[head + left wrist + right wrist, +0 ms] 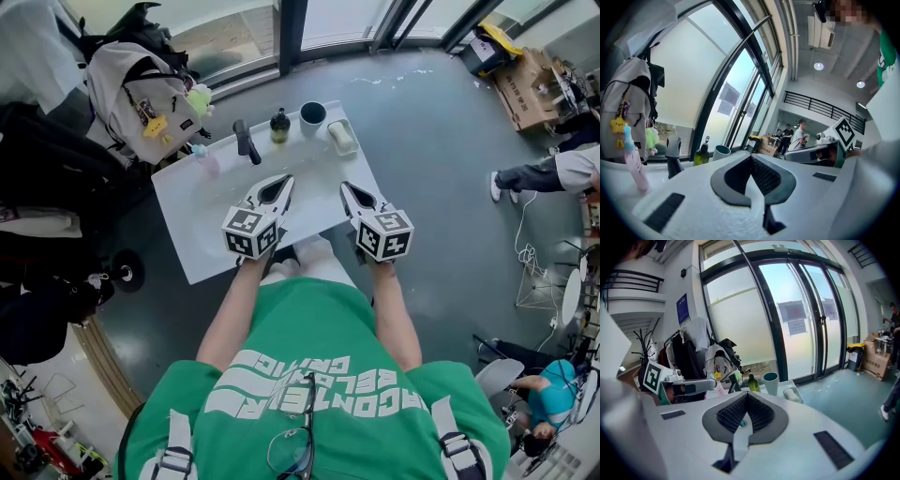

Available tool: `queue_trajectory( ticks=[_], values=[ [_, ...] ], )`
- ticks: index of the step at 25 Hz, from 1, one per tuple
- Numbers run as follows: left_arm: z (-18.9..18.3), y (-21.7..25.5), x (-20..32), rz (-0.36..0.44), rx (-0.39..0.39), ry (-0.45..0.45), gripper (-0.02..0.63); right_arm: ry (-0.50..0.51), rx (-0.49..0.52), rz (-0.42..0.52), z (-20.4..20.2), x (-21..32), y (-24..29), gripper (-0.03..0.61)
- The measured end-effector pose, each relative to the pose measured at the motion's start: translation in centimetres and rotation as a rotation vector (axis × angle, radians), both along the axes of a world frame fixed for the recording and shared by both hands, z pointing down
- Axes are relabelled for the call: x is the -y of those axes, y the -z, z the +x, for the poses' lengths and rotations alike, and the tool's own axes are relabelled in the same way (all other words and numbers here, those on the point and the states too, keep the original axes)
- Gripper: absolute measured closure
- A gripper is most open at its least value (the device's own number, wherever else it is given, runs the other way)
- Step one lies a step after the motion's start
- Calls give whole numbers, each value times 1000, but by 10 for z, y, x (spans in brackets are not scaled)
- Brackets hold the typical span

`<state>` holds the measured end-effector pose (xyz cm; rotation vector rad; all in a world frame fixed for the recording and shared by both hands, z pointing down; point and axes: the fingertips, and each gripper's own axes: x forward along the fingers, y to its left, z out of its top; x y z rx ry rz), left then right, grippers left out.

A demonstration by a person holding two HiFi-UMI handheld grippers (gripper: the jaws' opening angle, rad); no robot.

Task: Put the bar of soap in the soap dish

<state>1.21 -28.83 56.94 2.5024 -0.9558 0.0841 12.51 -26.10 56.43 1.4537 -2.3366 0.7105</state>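
grippers, nearest the viewer: left gripper (281, 180) and right gripper (347, 187), each with jaws pressed together and nothing between them, held over the near half of the white table (187, 216). beyond them, a row along the far edge of the table, from left to right of the frame: pink bottle (203, 161), black handle-shaped object (247, 141), green pump bottle (279, 126), cup (312, 116) and, at the upper right corner of the table, the soap dish (349, 150). the bar of soap (341, 135) appears to lie in the dish already.

likely hazards: the dish stands close to the table's edge, so a reach with closed jaws could shove it off. the cup stands just beside the dish and could be tipped by the right gripper passing it. pinching the bar would lift it out of place, and a smooth bar may slip from the pads.

pose: both forearms rise from the lower centre of the head view. the grippers sit side by side and apart, tips angled slightly downward toward the far row, marker cubes nearest the wearer.
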Motion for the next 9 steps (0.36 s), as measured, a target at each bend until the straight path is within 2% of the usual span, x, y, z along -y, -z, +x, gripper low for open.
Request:
queue_trajectory(
  ticks=[9],
  values=[
    [4, 1, -4, 3, 2, -8, 606, -4, -3, 7, 3, -6, 1, 566]
  ],
)
